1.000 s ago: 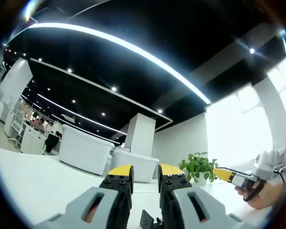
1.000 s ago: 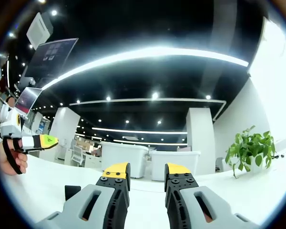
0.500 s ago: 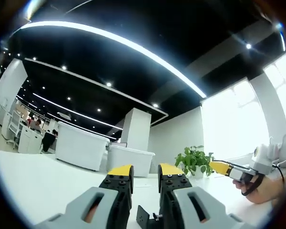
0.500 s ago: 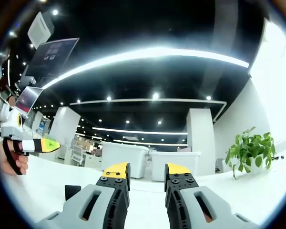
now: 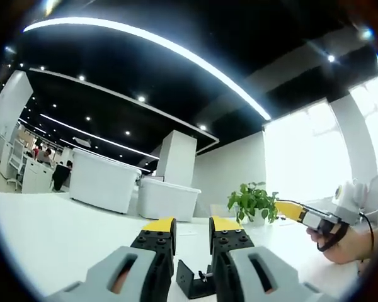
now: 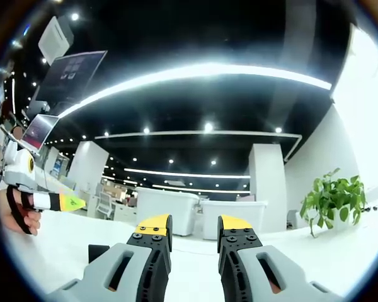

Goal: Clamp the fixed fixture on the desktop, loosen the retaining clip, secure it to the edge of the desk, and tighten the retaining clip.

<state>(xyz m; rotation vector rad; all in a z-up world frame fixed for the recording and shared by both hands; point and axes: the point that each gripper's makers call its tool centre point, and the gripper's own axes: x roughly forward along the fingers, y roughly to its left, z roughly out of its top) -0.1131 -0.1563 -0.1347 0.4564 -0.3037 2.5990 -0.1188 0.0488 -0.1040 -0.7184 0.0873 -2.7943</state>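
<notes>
Fixture: black metal bracket with a screw, sits on the white desk just ahead of the left gripper, low between its jaws. Probably rigid, light, a bit slick; best gripped across the flat plate, clear of the screw. Left jaws spread, holding nothing. Right gripper likewise parted, empty. Farther off: plant, white bins.
</notes>
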